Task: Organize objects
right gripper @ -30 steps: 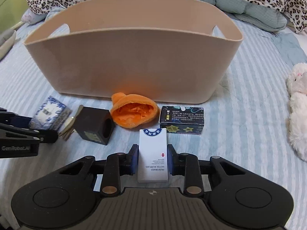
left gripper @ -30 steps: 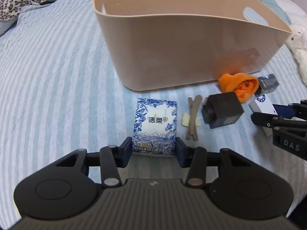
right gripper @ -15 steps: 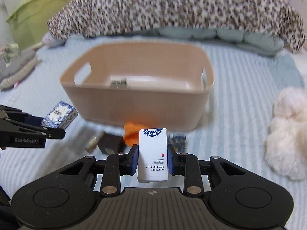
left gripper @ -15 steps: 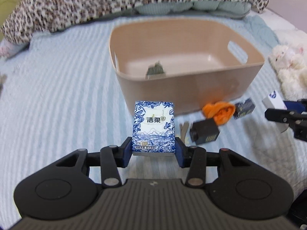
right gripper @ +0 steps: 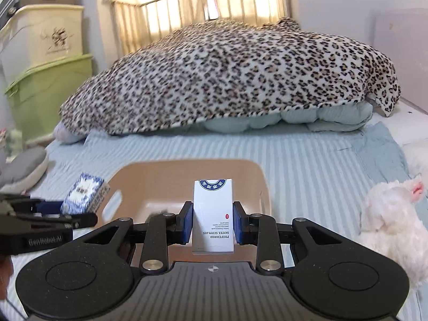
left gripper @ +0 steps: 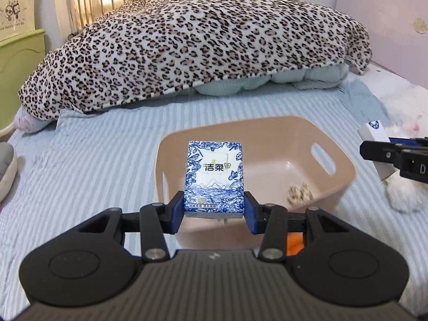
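Note:
My left gripper [left gripper: 214, 210] is shut on a blue-and-white tissue pack [left gripper: 214, 178] and holds it above the near rim of the beige basket [left gripper: 339, 187]. A small speckled object [left gripper: 298, 193] lies inside the basket. My right gripper [right gripper: 213, 226] is shut on a white hotel-supplies box [right gripper: 213, 215] and holds it above the basket [right gripper: 256, 174], which lies below it. The left gripper with the tissue pack [right gripper: 81, 196] shows at the left of the right wrist view. The right gripper's white box [left gripper: 373, 133] shows at the right of the left wrist view.
An orange cloth [left gripper: 294, 242] peeks out below the left gripper. A white plush toy [right gripper: 393, 224] lies right of the basket. A leopard-print blanket [right gripper: 227, 80] covers the far end of the striped bed [left gripper: 80, 174]. Green and cream storage bins [right gripper: 40, 91] stand at the left.
Both grippers have risen with their loads from the bed to above the basket. The view has tilted up, and the objects on the bed in front of the basket have dropped out of sight.

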`<state>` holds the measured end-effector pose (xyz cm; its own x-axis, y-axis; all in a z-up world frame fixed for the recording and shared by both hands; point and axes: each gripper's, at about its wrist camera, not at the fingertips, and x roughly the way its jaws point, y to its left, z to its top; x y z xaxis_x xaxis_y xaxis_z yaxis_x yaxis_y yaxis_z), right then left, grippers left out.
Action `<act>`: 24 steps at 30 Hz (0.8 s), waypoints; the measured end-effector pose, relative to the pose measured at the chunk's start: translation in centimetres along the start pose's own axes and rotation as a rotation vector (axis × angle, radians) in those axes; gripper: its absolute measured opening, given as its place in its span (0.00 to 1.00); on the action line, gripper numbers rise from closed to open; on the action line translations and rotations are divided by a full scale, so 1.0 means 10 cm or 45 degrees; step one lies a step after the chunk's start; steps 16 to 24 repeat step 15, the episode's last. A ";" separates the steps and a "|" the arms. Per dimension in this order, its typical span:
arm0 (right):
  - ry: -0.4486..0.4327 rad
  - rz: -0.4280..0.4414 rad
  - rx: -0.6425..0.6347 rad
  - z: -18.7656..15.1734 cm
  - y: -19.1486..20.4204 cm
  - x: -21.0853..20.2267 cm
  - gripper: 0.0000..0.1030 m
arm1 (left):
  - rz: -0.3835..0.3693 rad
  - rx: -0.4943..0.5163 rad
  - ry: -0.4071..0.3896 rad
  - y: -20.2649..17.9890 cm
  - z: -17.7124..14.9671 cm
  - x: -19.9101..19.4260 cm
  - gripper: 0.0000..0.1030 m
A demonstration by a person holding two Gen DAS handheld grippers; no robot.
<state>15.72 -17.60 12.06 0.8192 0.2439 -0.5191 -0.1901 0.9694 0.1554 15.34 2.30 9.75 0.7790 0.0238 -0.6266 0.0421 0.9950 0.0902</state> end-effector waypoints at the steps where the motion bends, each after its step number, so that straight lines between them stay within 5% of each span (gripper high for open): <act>1: 0.001 -0.001 0.017 0.04 -0.02 0.06 0.27 | 0.005 -0.008 -0.001 -0.02 0.06 0.08 0.46; 6: 0.041 -0.055 0.051 0.11 -0.07 0.45 0.27 | 0.017 -0.032 0.076 -0.19 0.22 0.61 0.46; 15: 0.220 -0.162 0.060 -0.07 -0.03 1.08 0.27 | 0.138 -0.099 0.363 -0.36 -0.05 1.55 0.46; 24: 0.220 -0.162 0.060 -0.07 -0.03 1.08 0.27 | 0.138 -0.099 0.363 -0.36 -0.05 1.55 0.46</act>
